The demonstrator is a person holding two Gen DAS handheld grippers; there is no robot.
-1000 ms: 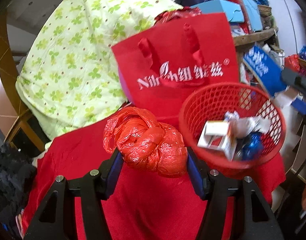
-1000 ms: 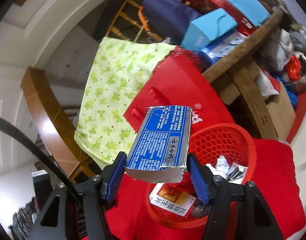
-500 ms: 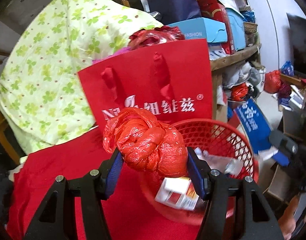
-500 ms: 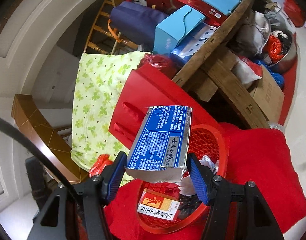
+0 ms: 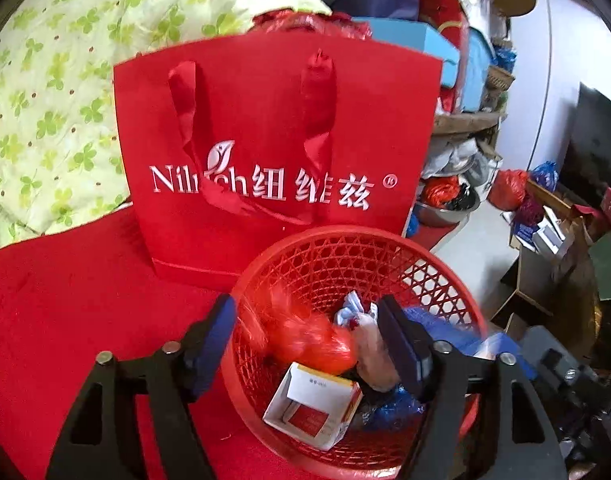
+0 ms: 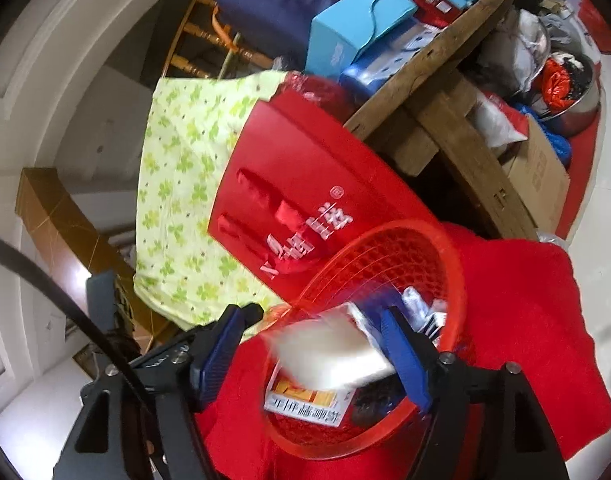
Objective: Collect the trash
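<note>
Both hand-held grippers open over red basket [image 5: 357, 240], lower centre. Left hand-held gripper [image 5: 307, 336]: red plastic bag [image 5: 305, 332] blurred, dropping inside. Right hand-held gripper [image 6: 309, 344]: blurred carton [image 6: 329, 352] near rim; risk: bounces out or tips the light basket.

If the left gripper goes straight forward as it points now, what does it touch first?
Probably the crumpled red plastic bag, blurred between the open fingers of the left gripper, inside the red mesh basket. Behind it comes the basket's far wall. Depth is unclear.
</note>
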